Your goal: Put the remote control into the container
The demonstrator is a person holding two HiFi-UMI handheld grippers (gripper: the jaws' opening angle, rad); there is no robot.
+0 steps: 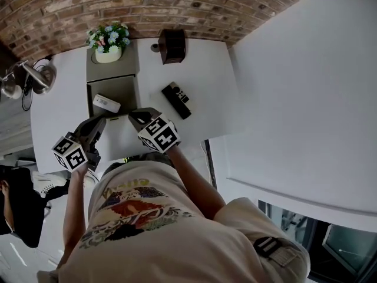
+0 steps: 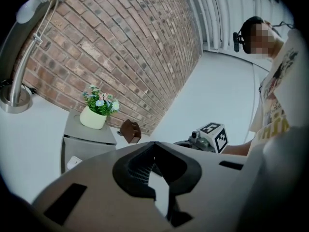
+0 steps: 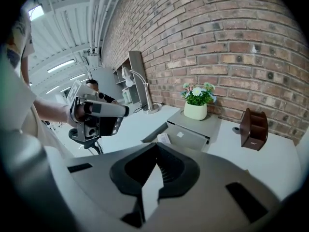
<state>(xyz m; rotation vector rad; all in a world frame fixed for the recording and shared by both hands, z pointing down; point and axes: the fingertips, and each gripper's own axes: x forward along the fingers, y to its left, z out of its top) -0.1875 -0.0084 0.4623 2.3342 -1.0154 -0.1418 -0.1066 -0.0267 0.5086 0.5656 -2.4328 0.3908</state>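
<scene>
Remote control point(image 1: 176, 99) lies flat, long axis diagonal; left gripper point(image 1: 99, 121) and right gripper point(image 1: 138, 117) jaws clenched, empty.

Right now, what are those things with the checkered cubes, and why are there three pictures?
A person stands at a white table, holding a tool in each hand. Each tool has two jaws, like tongs; the cubes are part of them. One picture looks down from the person's head; the other two come from cameras riding on the tools. The left gripper and right gripper are both shut and empty. On the table are a black remote control, a grey container with a flower pot on top, a brown holder and a lamp.
</scene>
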